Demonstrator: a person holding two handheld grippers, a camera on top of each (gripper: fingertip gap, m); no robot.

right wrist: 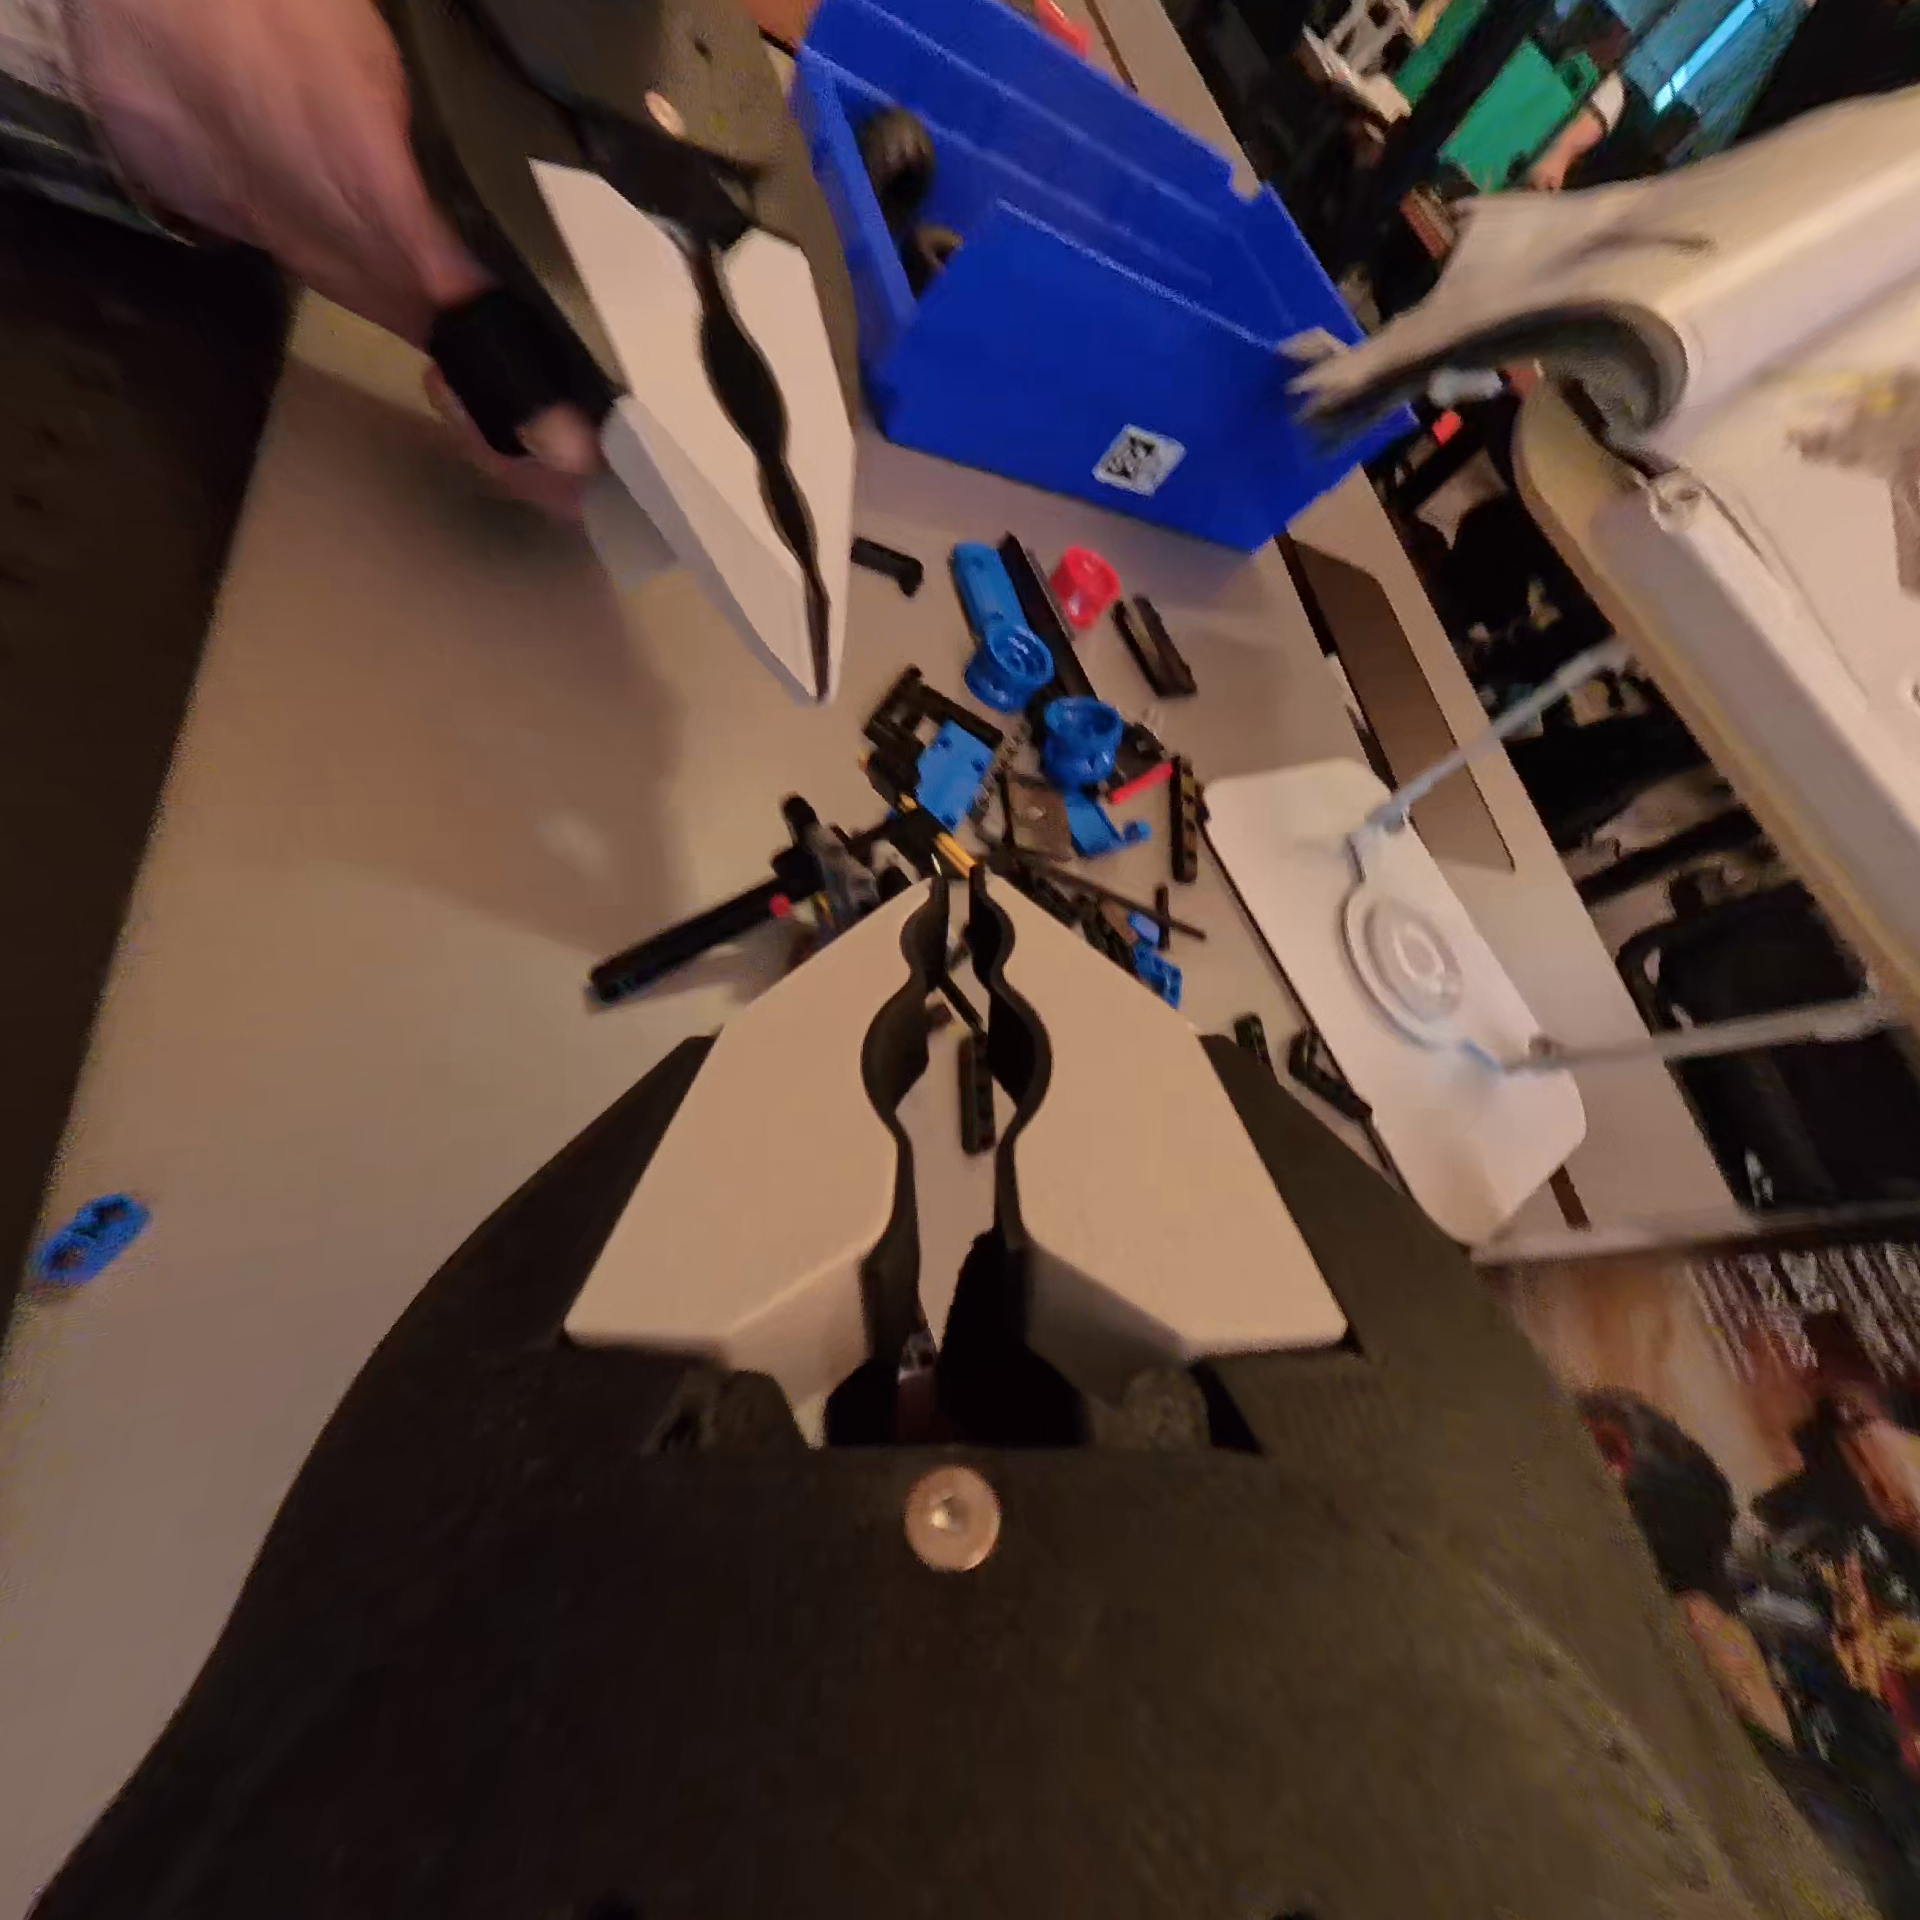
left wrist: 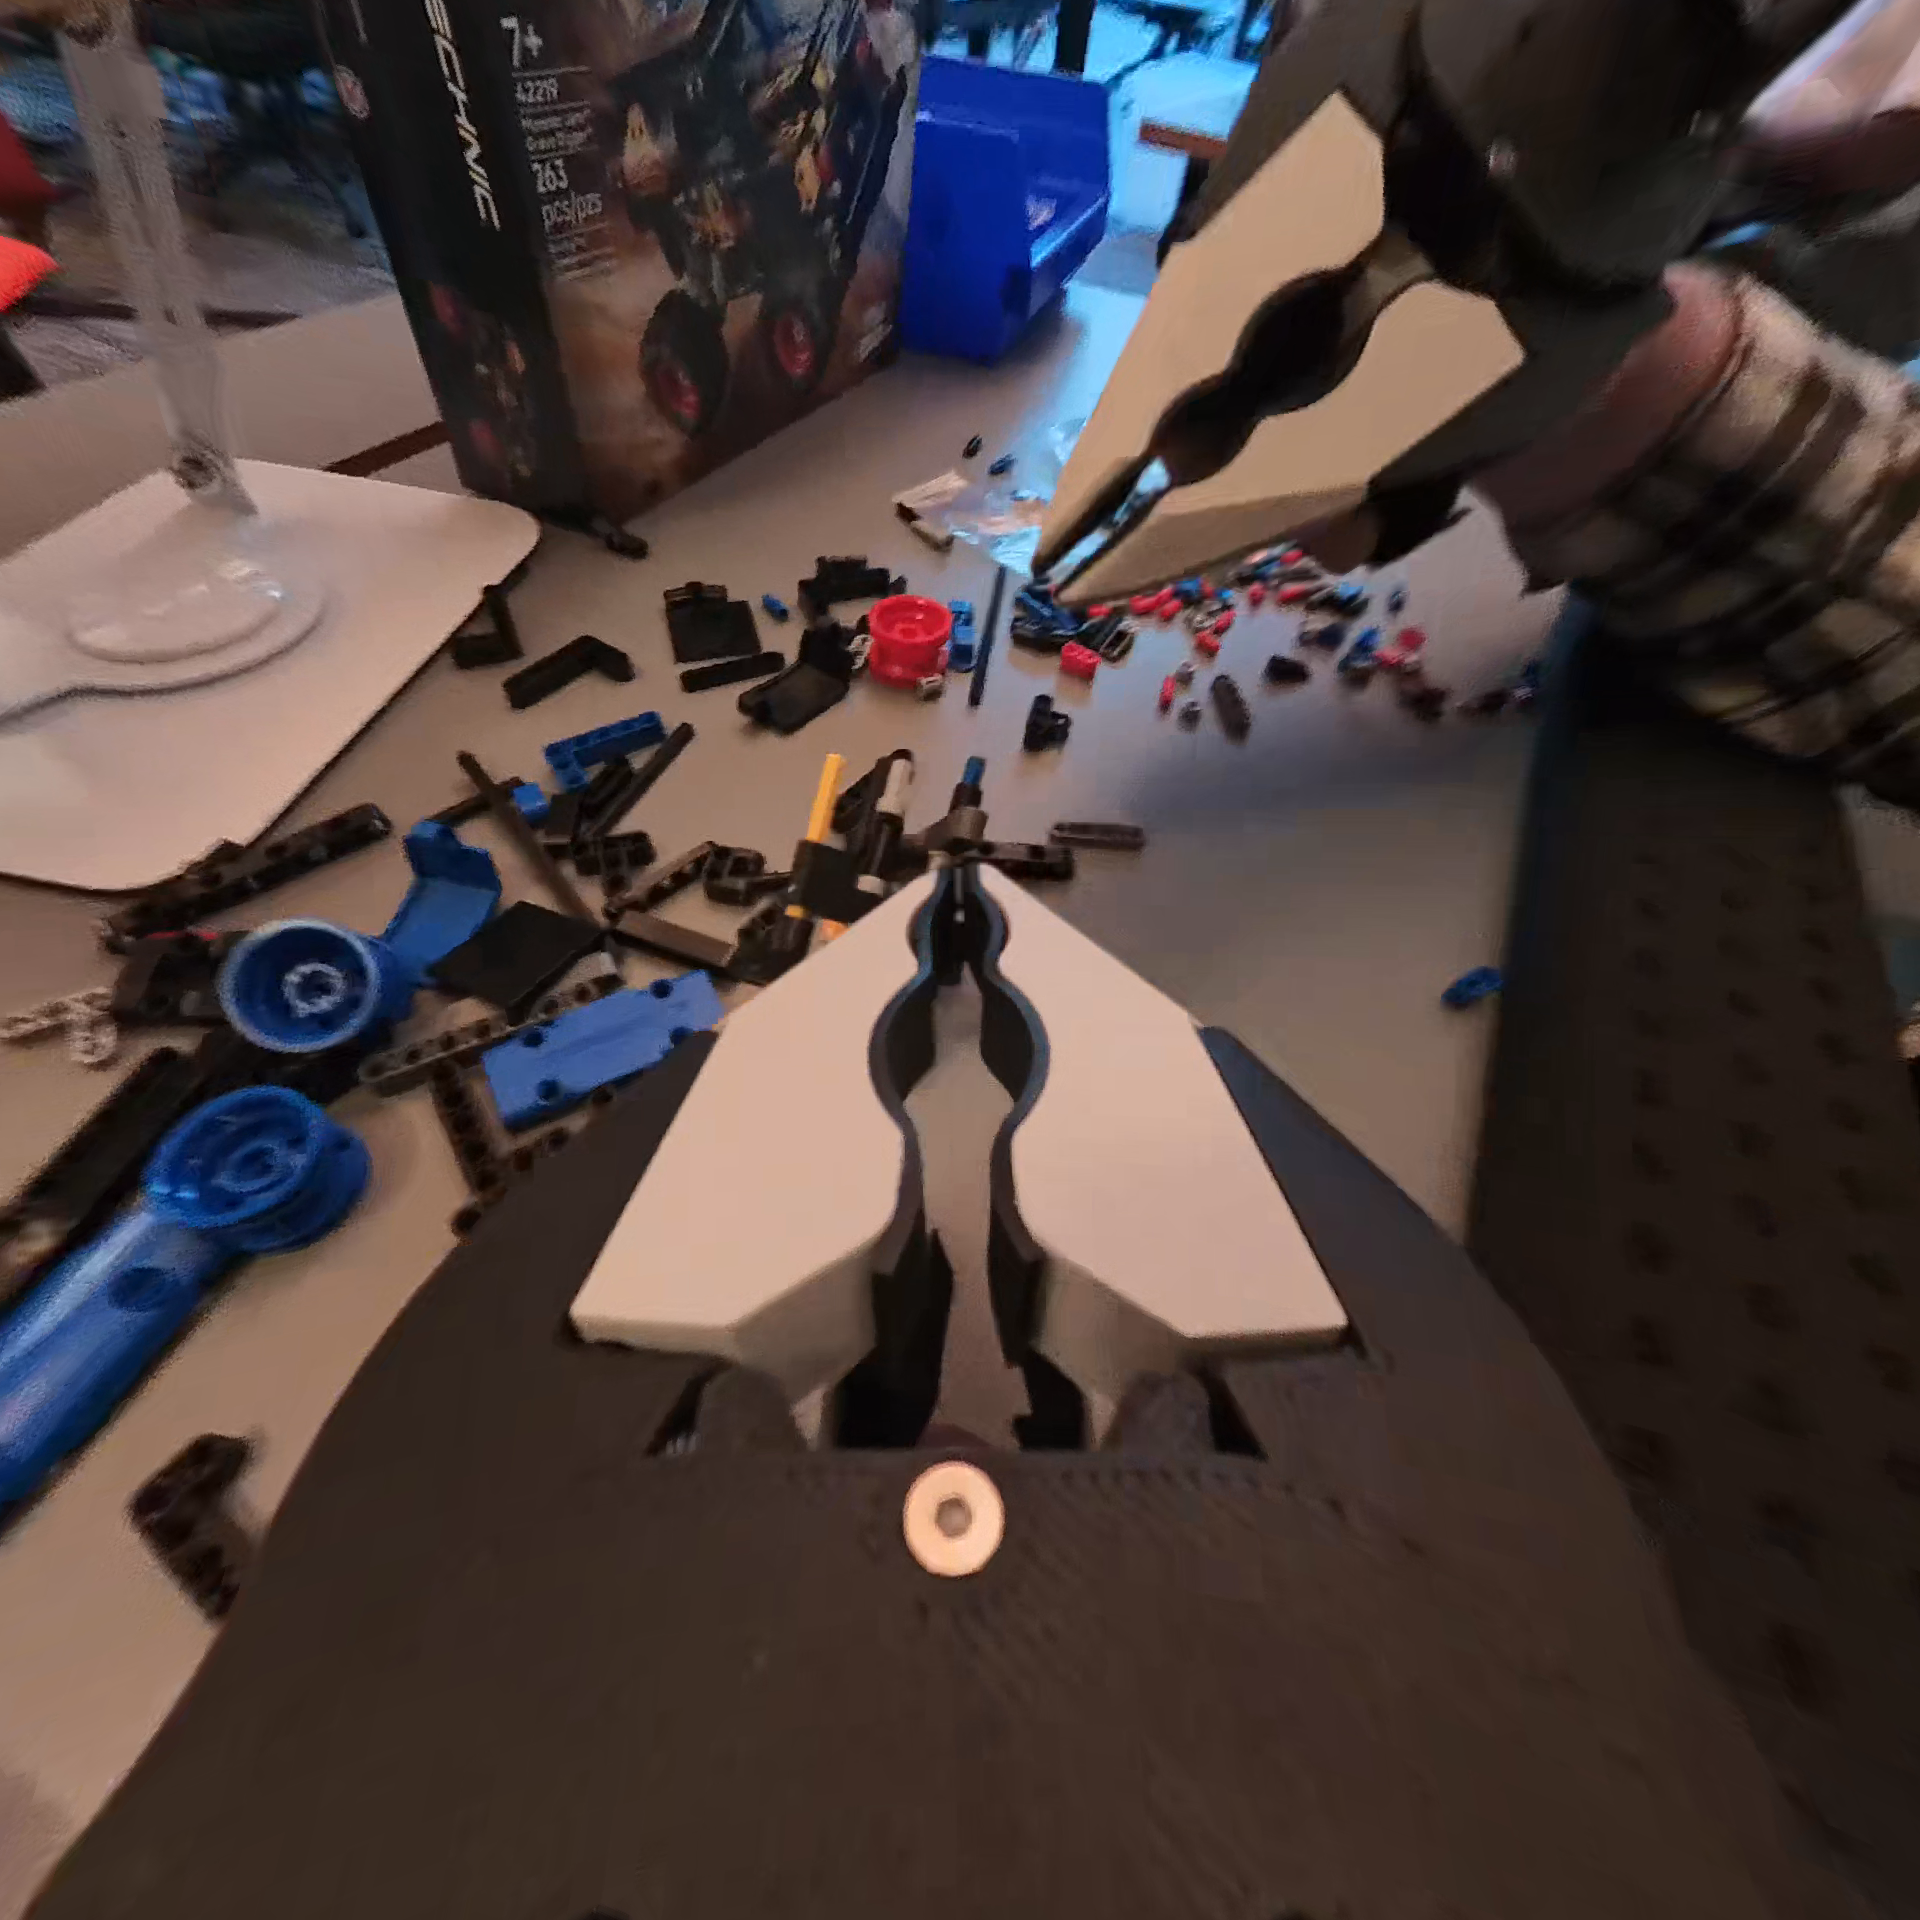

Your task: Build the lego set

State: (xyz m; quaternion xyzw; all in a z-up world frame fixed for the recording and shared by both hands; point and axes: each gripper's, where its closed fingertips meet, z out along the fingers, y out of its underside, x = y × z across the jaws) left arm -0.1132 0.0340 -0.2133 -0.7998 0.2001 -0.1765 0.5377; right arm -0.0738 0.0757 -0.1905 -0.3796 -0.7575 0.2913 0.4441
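Loose Lego pieces lie scattered on the grey table (left wrist: 1299, 935). A small black assembly with a yellow axle and a blue pin (left wrist: 883, 831) lies just beyond my left gripper (left wrist: 961, 878), whose fingertips are together. In the right wrist view the left gripper (right wrist: 816, 681) hangs above the table with its tips shut and no piece showing at them; the assembly (right wrist: 821, 883) lies below. My right gripper (right wrist: 956, 883) is shut. In the left wrist view it (left wrist: 1051, 582) hovers over a scatter of small red, blue and black pins (left wrist: 1299, 623).
Blue wheel hubs (left wrist: 296, 982) and a red hub (left wrist: 909, 634) lie among black beams. The set's box (left wrist: 644, 239) and a blue bin (left wrist: 997, 208) stand at the back. A white pad with a clear stand (left wrist: 208, 644) is at the left, and a dark mat (left wrist: 1714, 1143) at the right.
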